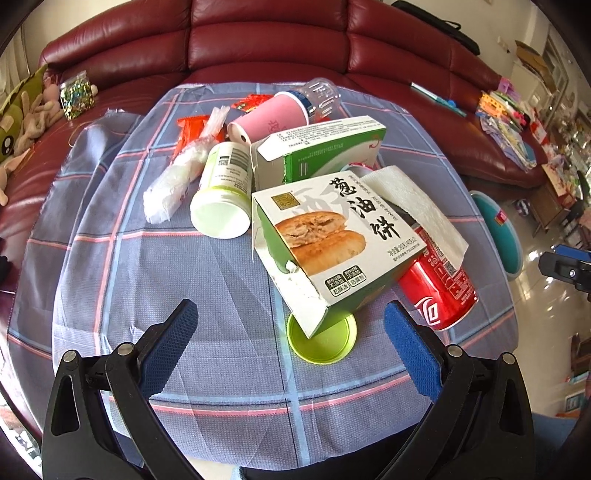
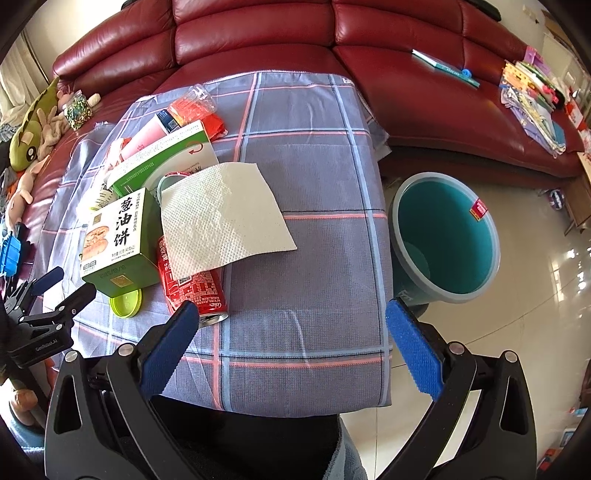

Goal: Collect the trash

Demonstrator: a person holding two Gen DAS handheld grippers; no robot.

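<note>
left gripper (image 1: 290, 314): jaws wide, empty, above checked cloth-covered table (image 1: 184, 280) | right gripper (image 2: 290, 317): jaws wide, empty | trash on table: red drink can (image 2: 192, 284) under white paper napkin (image 2: 221, 218), beside green-and-white pancake box (image 1: 332, 236), lime round lid (image 1: 325, 341) | teal plastic bin (image 2: 447, 236): floor, right of table

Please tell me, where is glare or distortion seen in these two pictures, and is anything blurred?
Left wrist view: strong fisheye bending, dark corners; glare on the floor at right; box print sharp. Right wrist view: the same bending; sheen on the sofa, bright reflections on the floor; napkin sharp, no motion blur.
</note>
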